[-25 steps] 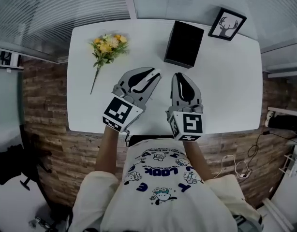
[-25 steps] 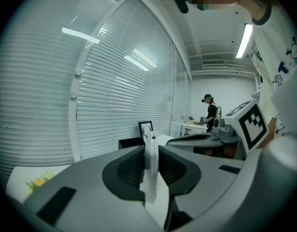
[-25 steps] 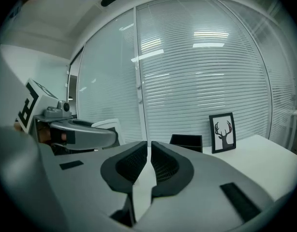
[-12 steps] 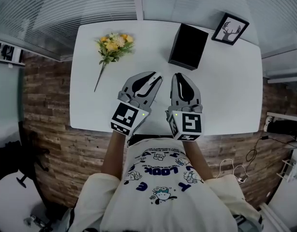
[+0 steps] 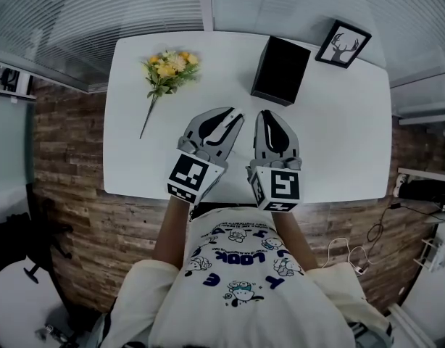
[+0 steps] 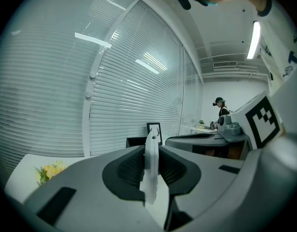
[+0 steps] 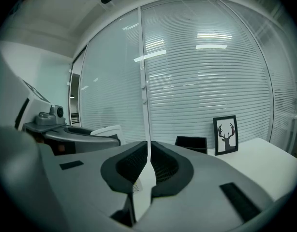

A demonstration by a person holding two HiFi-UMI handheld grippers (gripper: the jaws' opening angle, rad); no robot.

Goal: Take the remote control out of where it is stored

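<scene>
While the left gripper (image 5: pixel 230 116) and right gripper (image 5: pixel 270 116) hover over a table (image 5: pixel 338 136), box (image 5: pixel 280 69) at one o'clock, left jaws are slightly parted, right jaws closed, both empty.

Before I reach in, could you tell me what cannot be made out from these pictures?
Remote control: in no view; the black box looks uniformly dark in the head view.
Black box, both gripper views: lower part hidden behind the jaws.
Flowers, left gripper view: stems hidden behind the left gripper.
</scene>
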